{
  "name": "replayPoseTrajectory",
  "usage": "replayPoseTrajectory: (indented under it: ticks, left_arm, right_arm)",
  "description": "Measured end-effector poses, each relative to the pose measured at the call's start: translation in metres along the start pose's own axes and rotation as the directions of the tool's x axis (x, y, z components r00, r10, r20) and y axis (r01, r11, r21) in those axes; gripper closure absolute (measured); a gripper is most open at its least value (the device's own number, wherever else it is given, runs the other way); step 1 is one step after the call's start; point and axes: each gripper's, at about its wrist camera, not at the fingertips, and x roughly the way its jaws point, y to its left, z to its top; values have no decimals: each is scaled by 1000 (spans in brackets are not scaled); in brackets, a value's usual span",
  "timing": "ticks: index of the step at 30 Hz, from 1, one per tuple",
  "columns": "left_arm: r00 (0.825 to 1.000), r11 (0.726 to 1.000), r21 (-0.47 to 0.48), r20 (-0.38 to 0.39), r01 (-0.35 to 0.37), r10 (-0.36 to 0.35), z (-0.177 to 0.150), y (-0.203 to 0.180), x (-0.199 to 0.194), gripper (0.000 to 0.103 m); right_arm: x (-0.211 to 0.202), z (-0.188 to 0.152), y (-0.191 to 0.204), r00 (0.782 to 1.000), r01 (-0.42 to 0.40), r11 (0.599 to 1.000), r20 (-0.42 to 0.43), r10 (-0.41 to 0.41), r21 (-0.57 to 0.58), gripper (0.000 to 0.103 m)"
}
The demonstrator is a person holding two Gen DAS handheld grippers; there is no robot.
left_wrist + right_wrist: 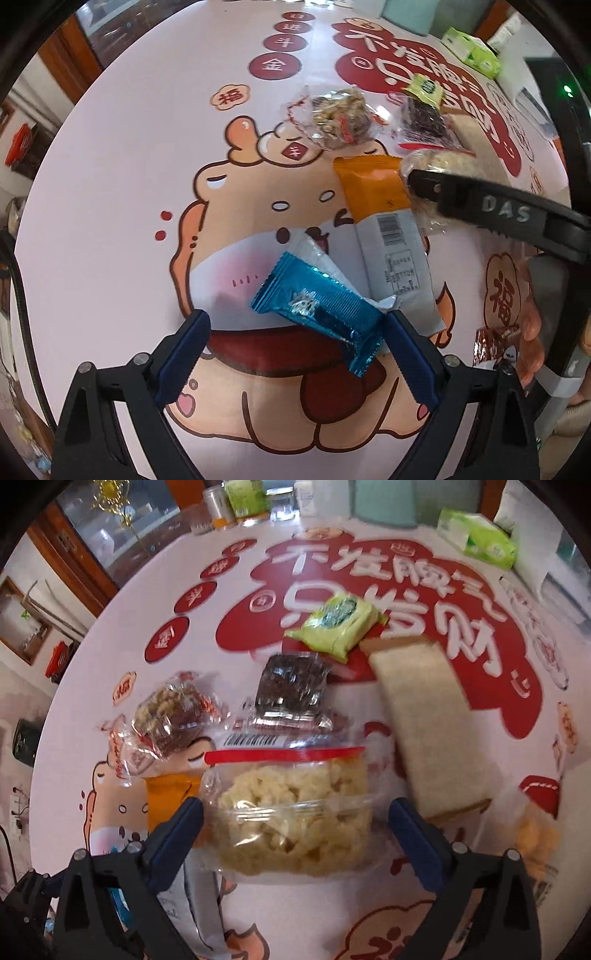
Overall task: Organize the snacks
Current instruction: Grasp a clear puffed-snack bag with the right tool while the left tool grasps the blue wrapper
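Squarely between the spread fingers of the right gripper (295, 821) lies a clear packet of pale puffed-rice cake (295, 812), flat on the cartoon-printed bench (110, 635), its red-striped end away from the camera; neither blue pad appears to touch the wrapper, so nothing is pinched. Closing would, by this reading, take the packet across its width. Just beyond it sit a dark seaweed-like pack (291, 683), a nut-cluster sweet in crinkled film (166, 716), a green sachet (340, 626) and a long beige wafer pack (432, 731) slanting off to the right. An orange-and-grey bar wrapper (384, 225) lies touching the rice cake's left side, running lengthwise towards the left gripper (295, 350). That gripper also has its fingers apart, straddling one end of a blue foil bar (321, 310) whose long axis slants from upper left to lower right; the right pad looks close to or against the foil, though contact cannot be confirmed. Each hand is nearest its own snack. A green tissue pack (476, 535) sits at the bench's far edge.
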Motion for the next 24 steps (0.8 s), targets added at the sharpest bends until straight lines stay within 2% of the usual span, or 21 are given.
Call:
replayPoseTrajectory:
  ticks: [1,2,3,4,10,14,16,24]
  left_arm:
    - [1000,1000,10,-2,7,-7,1,-1,1,18]
    - [1000,1000,23,-6,18,-18,1,-3,1,23]
    - [1000,999,35,-12,26,-25,1,-4,2,35]
    - [999,999,44,-24,29,-28,0,-5,3,39]
    - [999,997,72,4,35,-36,-4,-7,1,61]
    - [1000,998,59,6,23,-24,-8,-5,-4,65]
    - [1000,998,59,1,30,-30,-11,-4,-8,82]
    - [998,995,91,47,46,-51,-26,-12,-52,82]
  right_arm:
    - [0,-1,3,1000,16,1000,2,-15,-19,4]
    - [0,-2,5,1000,27,999,7,-27,-36,10]
    - [-2,-3,7,1000,29,998,13,-28,-50,16]
    - [-4,-5,8,1000,22,998,15,-21,-55,18]
    - [-12,-21,6,1000,2,999,10,-2,-37,22]
    - [-19,-34,-2,1000,-18,1000,12,18,-9,23]
    - [-25,-44,-5,999,-31,1000,20,31,5,26]
    - [-82,-80,-8,991,-79,997,113,75,26,28]
